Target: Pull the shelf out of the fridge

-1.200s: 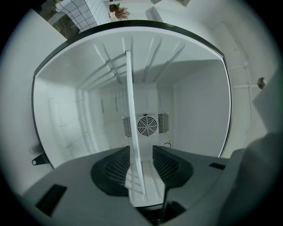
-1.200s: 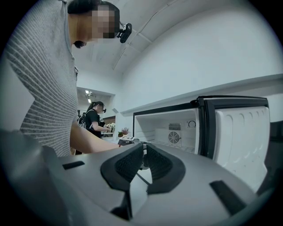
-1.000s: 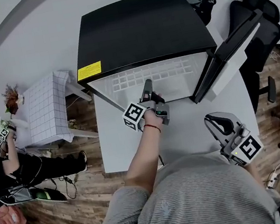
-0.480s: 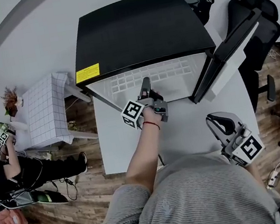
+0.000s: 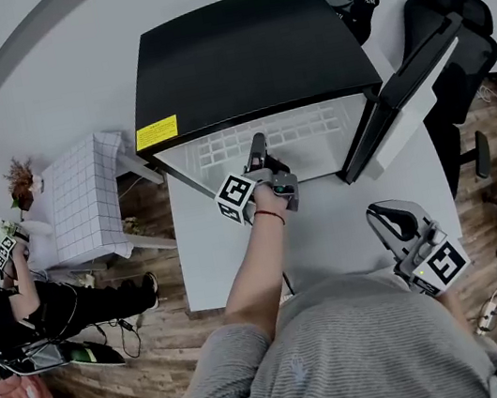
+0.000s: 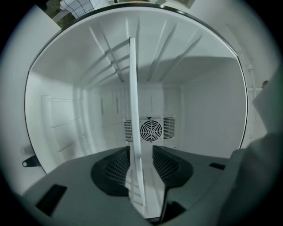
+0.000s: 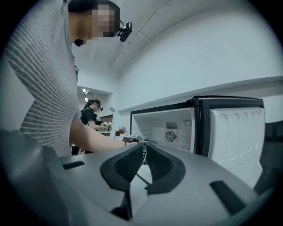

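A black-topped fridge (image 5: 246, 51) stands at the back of a white table (image 5: 330, 227), its door (image 5: 402, 95) swung open to the right. The white wire shelf (image 5: 293, 128) lies inside the white compartment, its front edge near the mouth. The left gripper (image 5: 260, 155) reaches into the opening, turned on its side. In the left gripper view its jaws are closed on the shelf's front edge, which runs edge-on between the pads (image 6: 118, 165). The right gripper (image 5: 385, 214) is held well apart over the table's near right part, jaws drawn together with nothing between them.
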Available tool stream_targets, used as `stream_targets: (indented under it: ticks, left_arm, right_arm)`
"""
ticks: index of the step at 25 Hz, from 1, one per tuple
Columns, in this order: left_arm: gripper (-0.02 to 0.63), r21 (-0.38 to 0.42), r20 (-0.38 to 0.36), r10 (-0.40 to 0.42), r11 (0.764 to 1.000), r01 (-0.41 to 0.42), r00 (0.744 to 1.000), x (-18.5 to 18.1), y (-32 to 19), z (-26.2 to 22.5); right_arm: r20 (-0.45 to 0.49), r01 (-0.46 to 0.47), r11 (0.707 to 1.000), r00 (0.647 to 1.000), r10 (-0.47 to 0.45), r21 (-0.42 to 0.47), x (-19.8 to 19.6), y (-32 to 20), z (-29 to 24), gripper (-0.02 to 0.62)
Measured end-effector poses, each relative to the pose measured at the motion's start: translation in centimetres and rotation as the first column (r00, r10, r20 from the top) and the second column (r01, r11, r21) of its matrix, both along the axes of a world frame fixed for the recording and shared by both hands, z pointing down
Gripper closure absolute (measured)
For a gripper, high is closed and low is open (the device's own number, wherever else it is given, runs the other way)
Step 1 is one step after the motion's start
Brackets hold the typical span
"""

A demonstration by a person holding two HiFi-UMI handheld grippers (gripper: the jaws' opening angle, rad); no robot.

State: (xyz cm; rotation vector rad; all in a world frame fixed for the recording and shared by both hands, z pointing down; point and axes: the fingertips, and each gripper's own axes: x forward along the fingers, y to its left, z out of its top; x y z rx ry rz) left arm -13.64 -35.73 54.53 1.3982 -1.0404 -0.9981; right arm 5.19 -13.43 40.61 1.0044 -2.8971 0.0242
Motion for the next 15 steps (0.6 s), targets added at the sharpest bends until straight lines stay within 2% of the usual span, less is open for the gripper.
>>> stream_targets:
  ticks: [8,15]
  left_arm:
    - [0.459,0.001,-0.009,0.002,1.000,-0.002,1.000,0.4,-1.0,0.0]
    - [0.459,-0.010,-0.025,-0.012,1.000,0.012,1.000,0.4,-1.4,0.4]
  right_arm:
    - [-0.002,-0.021,1.000,1.000,0.021,0.000,0.5,0.0,0.1,0.581]
    - [0.006,-0.004,1.000,1.000,0.004,-0.012,0.3,0.4,0.2,0.581]
